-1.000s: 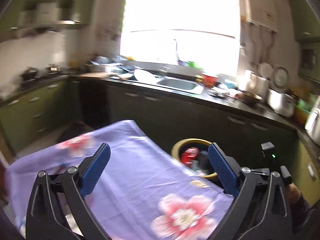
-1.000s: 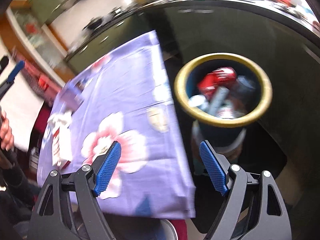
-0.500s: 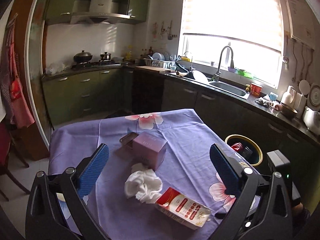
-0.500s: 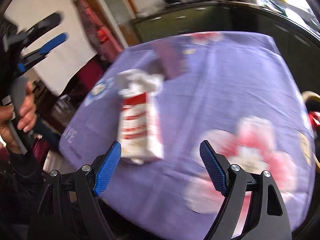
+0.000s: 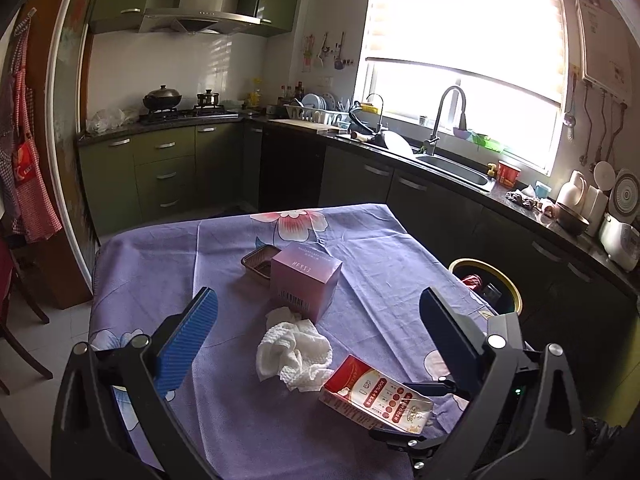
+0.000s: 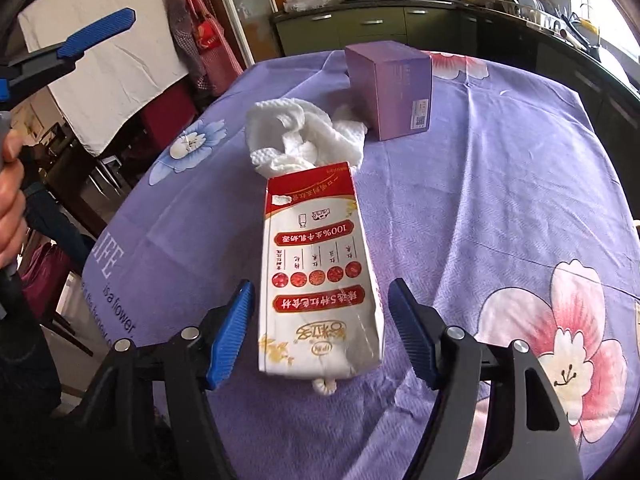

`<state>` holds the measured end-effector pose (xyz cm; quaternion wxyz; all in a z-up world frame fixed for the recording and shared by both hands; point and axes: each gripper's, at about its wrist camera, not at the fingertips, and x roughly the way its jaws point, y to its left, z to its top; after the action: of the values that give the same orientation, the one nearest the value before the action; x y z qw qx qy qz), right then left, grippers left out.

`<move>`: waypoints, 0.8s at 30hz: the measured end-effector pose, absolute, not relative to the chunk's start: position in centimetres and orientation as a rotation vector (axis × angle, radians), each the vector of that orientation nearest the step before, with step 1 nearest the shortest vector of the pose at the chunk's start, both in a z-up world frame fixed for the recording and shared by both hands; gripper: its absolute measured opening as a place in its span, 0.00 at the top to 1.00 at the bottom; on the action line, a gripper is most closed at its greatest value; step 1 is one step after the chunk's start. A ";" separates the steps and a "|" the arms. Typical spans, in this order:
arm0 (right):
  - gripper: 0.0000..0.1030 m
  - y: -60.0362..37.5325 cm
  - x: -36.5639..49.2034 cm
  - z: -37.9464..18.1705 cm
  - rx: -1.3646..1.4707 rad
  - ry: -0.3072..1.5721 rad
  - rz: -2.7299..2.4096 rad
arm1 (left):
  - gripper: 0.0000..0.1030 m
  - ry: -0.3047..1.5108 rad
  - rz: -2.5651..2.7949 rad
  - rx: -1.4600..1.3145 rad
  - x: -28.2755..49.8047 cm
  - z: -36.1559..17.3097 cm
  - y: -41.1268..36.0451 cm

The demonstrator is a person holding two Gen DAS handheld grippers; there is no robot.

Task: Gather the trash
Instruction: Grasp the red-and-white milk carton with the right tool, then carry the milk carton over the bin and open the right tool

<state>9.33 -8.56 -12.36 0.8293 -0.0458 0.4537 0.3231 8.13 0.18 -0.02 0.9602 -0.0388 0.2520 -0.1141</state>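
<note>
Right gripper positioned astride the near end of the red-and-white carton, jaws just narrowed yet clear of both sides; nothing gripped. Carton lying flat on the purple floral tablecloth, near the table's front edge, far end touching the crumpled white paper towel. Pink box standing just beyond the towel, foil tray behind it. Left gripper held above the table, jaws wide apart, empty. Bin with yellow rim beside the table's right edge, already holding rubbish. Risks judged from this position: near end of carton visibly crushed and soft, so likely to fold or squirt out under a closing pinch; grip at one end only, so likely to droop or swing on the lift; towel possibly dragged along or pulled off the table; loose cloth possibly caught under a lower fingertip and tugged, shifting the box. Carton contents unknown; leakage not excluded.
</note>
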 end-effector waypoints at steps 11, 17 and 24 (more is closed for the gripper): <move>0.45 -9.6 9.6 -12.1 -0.075 0.962 0.667 | 0.07 0.523 -0.242 -0.078 8.7 -0.5 0.1; 0.45 -11.6 8.5 -11.2 -0.039 0.956 0.673 | 0.07 0.534 -0.254 -0.073 9.3 -0.9 -0.2; 0.46 -16.2 7.9 -9.9 0.026 0.943 0.611 | 0.07 0.541 -0.269 -0.070 9.7 -0.8 -0.8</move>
<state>7.86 -16.23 -9.88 0.8461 0.0124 0.4471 0.2898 9.70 -0.79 -0.85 0.9541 -0.0344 0.2666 -0.1323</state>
